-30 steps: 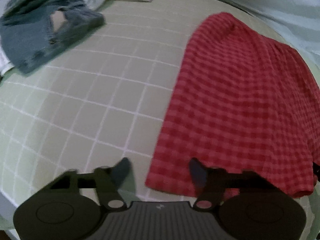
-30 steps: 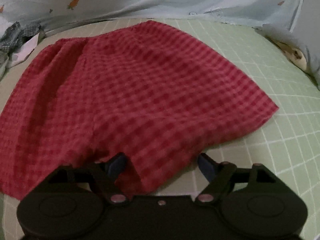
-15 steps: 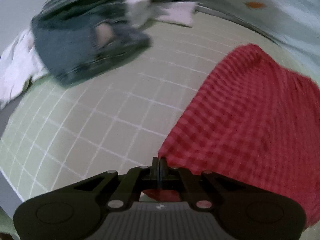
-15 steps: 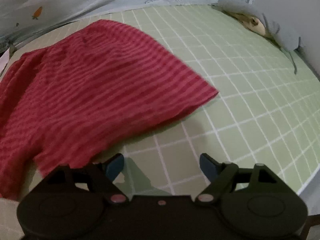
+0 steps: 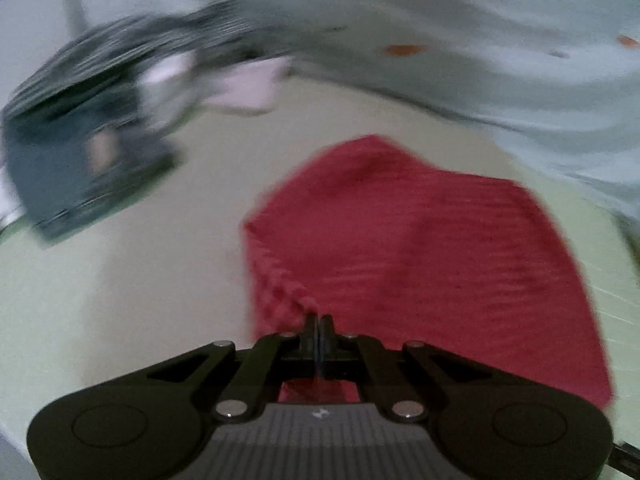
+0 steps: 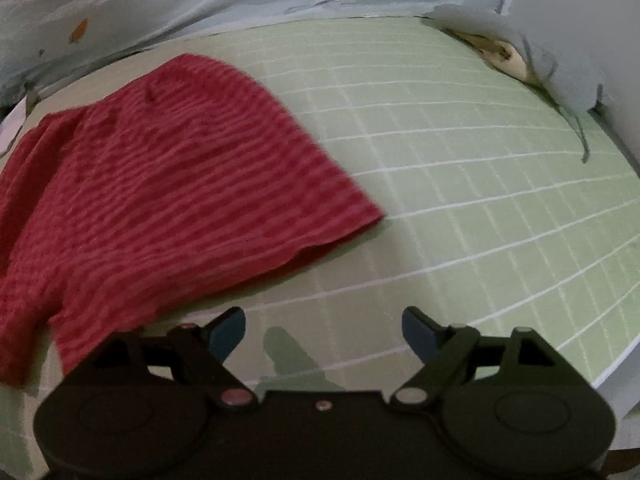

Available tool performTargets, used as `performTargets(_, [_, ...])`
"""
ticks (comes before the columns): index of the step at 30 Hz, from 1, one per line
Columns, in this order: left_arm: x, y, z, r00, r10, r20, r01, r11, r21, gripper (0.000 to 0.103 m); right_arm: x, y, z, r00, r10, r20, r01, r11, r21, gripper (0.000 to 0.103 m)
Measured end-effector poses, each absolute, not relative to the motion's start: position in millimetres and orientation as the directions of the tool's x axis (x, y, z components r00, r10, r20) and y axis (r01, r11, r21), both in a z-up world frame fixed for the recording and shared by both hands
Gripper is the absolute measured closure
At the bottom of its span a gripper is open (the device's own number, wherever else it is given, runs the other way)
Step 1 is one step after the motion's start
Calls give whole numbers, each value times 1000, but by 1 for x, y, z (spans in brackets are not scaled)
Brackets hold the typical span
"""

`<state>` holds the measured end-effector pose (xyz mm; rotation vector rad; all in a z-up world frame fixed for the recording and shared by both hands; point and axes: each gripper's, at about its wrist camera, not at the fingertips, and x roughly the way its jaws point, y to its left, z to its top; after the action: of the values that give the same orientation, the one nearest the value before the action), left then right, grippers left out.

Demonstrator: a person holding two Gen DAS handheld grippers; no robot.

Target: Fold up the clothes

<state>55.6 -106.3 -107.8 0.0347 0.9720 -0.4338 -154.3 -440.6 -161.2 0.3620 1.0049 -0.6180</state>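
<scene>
A red checked garment point(image 5: 420, 248) lies on the green grid-patterned bed sheet point(image 6: 460, 184). My left gripper point(image 5: 318, 322) is shut on the garment's near left corner and lifts it, so the cloth rises in a fold toward the jaws. The view is blurred by motion. In the right wrist view the same garment point(image 6: 168, 184) spreads over the left half of the sheet. My right gripper point(image 6: 324, 328) is open and empty, hovering over bare sheet just right of the garment's near edge.
A pile of other clothes, with blue jeans point(image 5: 80, 168) and white and pink pieces point(image 5: 248, 88), lies at the far left. A pale blue curtain point(image 5: 480, 40) hangs behind the bed. A grey pillow or bundle point(image 6: 520, 52) sits at the far right. The bed edge point(image 6: 600, 376) is at near right.
My left gripper closed on the garment's corner and has lifted and pulled it up. My right gripper moved right, off the garment, and stays open.
</scene>
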Motion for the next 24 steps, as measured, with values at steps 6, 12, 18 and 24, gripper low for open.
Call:
performTargets(6, [-18,-234,-106,380,-525,-761,641,743,-193,101,-178,-485,-156,419,-304,-856,628,777,31,15])
performTargets(12, [-79,-296,-131,327,-493,-806,694,704,-149,49,-197,-522,-156,439,-282,-853,582,813,31,14])
performTargets(18, [-80,-275,-157,375,-324,-869,484,868,-115,20,-190,-537,-151,533,-202,-822,466,880,86,0])
performTargets(24, [-74,-251,-184,371,-151,-916,246,967,-60,20,-137,-526,-149,643,-4,-766,302,920,249,0])
